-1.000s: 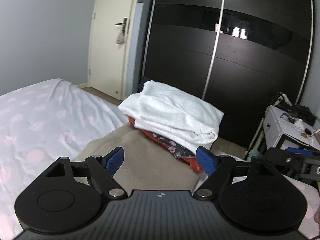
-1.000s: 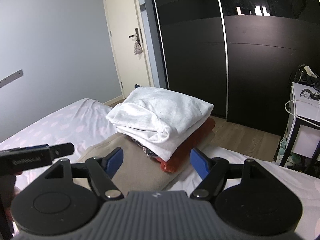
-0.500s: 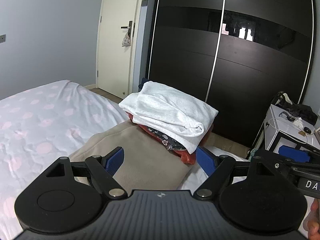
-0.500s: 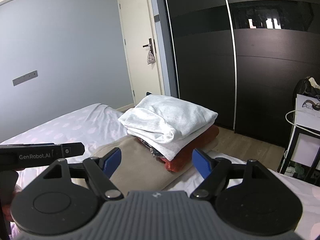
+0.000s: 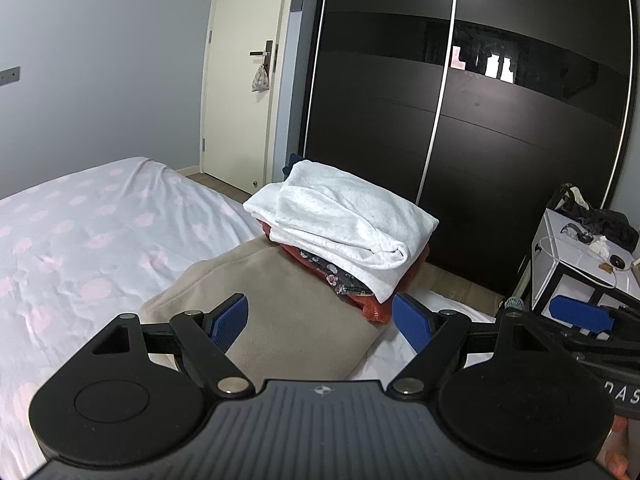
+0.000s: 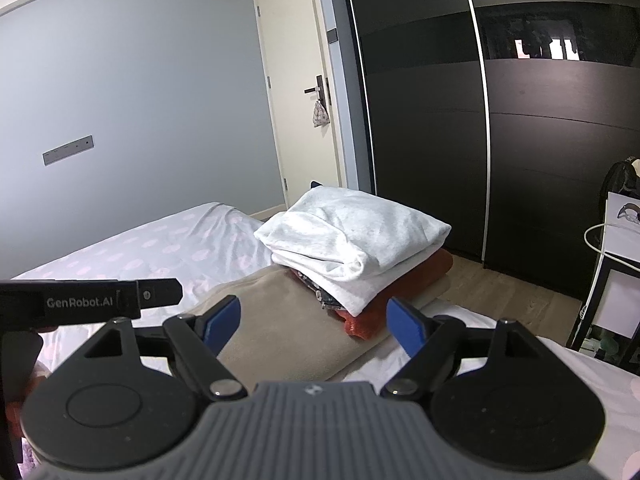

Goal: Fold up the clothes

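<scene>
A stack of folded clothes lies at the bed's far corner. A white garment [image 5: 340,224] [image 6: 352,232] is on top, over a dark patterned piece [image 5: 336,276] and a red one [image 5: 372,308] [image 6: 400,284]. All rest on a flat beige garment [image 5: 288,320] [image 6: 288,328]. My left gripper [image 5: 318,308] hovers open over the beige cloth, short of the stack, holding nothing. My right gripper [image 6: 313,309] hovers beside it, jaws opening, nothing between them. Its blue pad [image 5: 580,316] shows at the left view's right edge.
The bed has a pale sheet with pink dots [image 5: 100,240]. A black sliding wardrobe [image 5: 480,140] and a cream door [image 5: 240,100] stand behind the stack. A white side table [image 5: 576,256] with clutter and cables is at the right, over wood floor [image 6: 500,292].
Both grippers have drawn back from the stack and tilted up, so the pile looks smaller and farther. The right jaws stand slightly wider.
</scene>
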